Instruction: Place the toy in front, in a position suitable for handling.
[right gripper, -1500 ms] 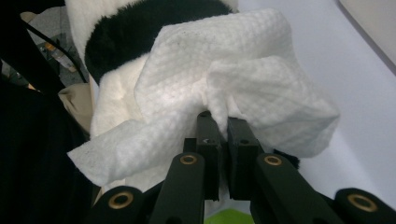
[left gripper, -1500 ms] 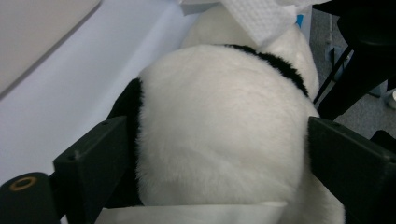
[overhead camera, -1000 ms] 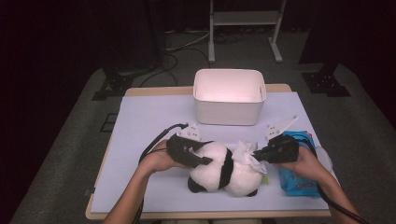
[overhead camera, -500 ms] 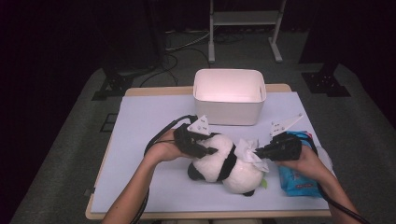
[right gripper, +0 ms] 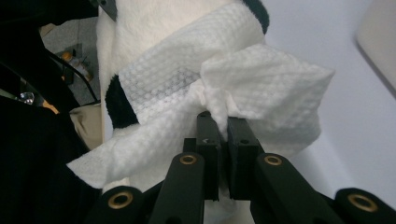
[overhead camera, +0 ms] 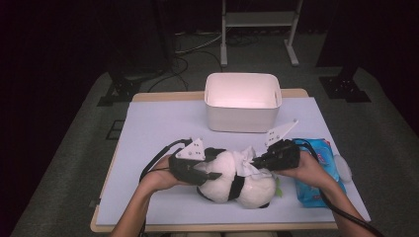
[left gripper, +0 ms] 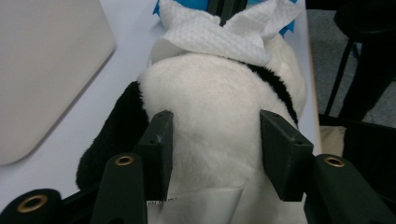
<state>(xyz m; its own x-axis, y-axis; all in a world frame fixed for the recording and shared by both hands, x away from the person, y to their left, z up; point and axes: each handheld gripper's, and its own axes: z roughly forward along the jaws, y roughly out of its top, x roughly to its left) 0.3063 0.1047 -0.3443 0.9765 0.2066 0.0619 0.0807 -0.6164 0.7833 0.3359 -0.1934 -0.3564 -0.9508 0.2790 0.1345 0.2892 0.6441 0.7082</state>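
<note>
Pale-topped table (overhead camera: 158, 128) (wooden rim) with white bin (overhead camera: 242, 101), panda plush (overhead camera: 236, 181), blue wipes pack (overhead camera: 316, 175).

Lab recording bay: dark curtained surround, metal stand legs (overhead camera: 258, 34), floor cables (overhead camera: 192, 49), covered table (overhead camera: 158, 128).

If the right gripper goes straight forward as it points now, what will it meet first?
Probably the panda plush: the right gripper is shut on a white wipe lying against it, so almost nothing separates them.

Plush panda (overhead camera: 237, 180) (black and white) lies on its side on the table; white embossed tissue (right gripper: 224, 93) drapes over its body.
</note>
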